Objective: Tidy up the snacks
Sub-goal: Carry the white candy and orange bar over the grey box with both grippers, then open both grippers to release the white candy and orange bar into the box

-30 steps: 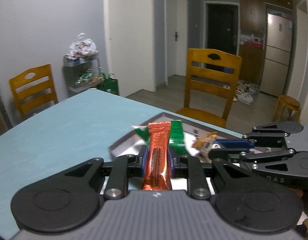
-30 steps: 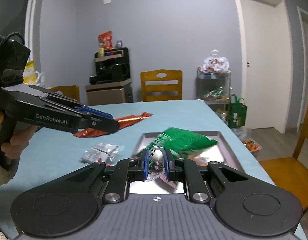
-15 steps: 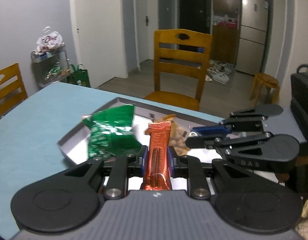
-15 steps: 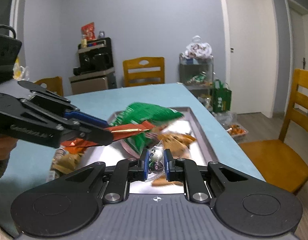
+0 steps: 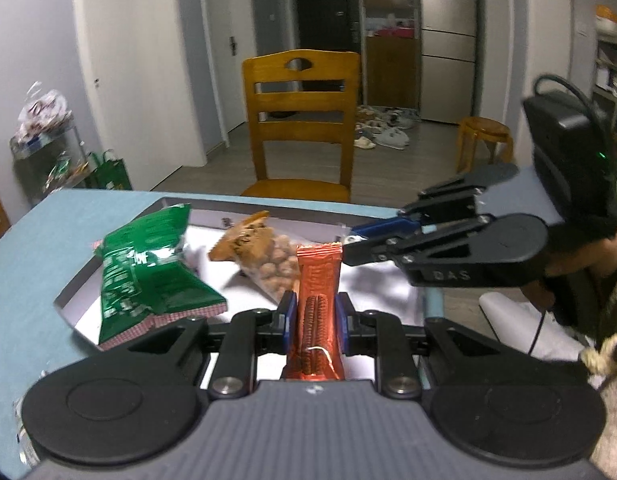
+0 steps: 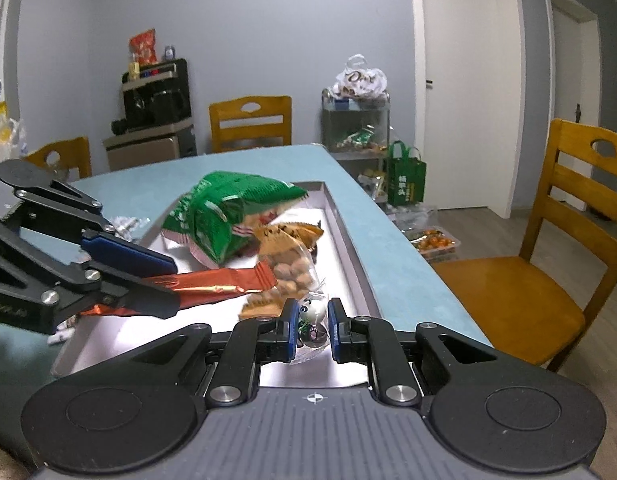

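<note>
left gripper point(image 5: 315, 322) clamped on an orange wafer bar point(image 5: 318, 280), right gripper point(image 6: 313, 330) on a clear candy bag point(image 6: 313, 312): light, crinkly, slippery; best pinched mid-wrapper.

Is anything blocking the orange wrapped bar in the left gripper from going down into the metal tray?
Partly. The clear bag of nuts lies in the silver metal tray just ahead of the orange wrapped bar; bare tray floor shows below and to the right.

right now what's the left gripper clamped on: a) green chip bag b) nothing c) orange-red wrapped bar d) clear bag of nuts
c, the left gripper has its blue pads shut on the orange-red wrapped bar, while the green chip bag and the clear bag of nuts lie loose in the tray.
</note>
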Demonstrator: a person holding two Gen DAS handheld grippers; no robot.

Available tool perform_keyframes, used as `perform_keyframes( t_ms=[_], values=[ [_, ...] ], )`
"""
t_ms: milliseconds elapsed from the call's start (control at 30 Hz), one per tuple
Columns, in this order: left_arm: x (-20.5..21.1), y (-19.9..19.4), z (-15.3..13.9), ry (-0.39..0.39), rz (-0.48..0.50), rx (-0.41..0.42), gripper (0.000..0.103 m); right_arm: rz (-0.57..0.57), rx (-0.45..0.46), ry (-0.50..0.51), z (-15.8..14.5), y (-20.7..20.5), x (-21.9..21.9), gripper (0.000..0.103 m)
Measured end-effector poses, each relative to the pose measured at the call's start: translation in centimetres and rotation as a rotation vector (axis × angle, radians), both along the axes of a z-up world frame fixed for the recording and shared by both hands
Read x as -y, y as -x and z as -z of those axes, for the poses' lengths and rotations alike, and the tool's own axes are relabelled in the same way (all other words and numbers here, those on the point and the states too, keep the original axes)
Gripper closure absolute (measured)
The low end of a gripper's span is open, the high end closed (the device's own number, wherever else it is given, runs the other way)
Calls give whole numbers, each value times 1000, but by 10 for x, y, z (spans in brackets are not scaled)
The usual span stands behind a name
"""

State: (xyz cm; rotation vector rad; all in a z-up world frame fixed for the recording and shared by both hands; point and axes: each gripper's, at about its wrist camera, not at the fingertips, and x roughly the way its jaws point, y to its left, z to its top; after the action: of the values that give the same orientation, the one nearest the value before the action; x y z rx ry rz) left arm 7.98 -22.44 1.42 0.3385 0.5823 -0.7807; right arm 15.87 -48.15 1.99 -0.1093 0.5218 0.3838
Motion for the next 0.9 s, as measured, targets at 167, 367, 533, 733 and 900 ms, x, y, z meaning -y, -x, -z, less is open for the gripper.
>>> perform_keyframes(
  t_ms=[167, 367, 533, 733, 900],
  values=[
    [2, 4, 9, -18, 44, -8, 85, -5, -6, 22, 3, 1, -1, 85],
    [4, 0, 18, -5, 65, -49, 85, 3, -7, 52, 1, -1, 2, 85],
    [5, -3, 25, 1, 86, -79, 85, -14, -5, 94, -2, 3, -1, 85],
    [4, -6, 29, 5, 80, -104, 85, -22, -16, 142, -2, 5, -5, 85],
    [6, -9, 34, 7, 86, -113, 85, -27, -17, 158, -1, 6, -7, 85]
  ],
)
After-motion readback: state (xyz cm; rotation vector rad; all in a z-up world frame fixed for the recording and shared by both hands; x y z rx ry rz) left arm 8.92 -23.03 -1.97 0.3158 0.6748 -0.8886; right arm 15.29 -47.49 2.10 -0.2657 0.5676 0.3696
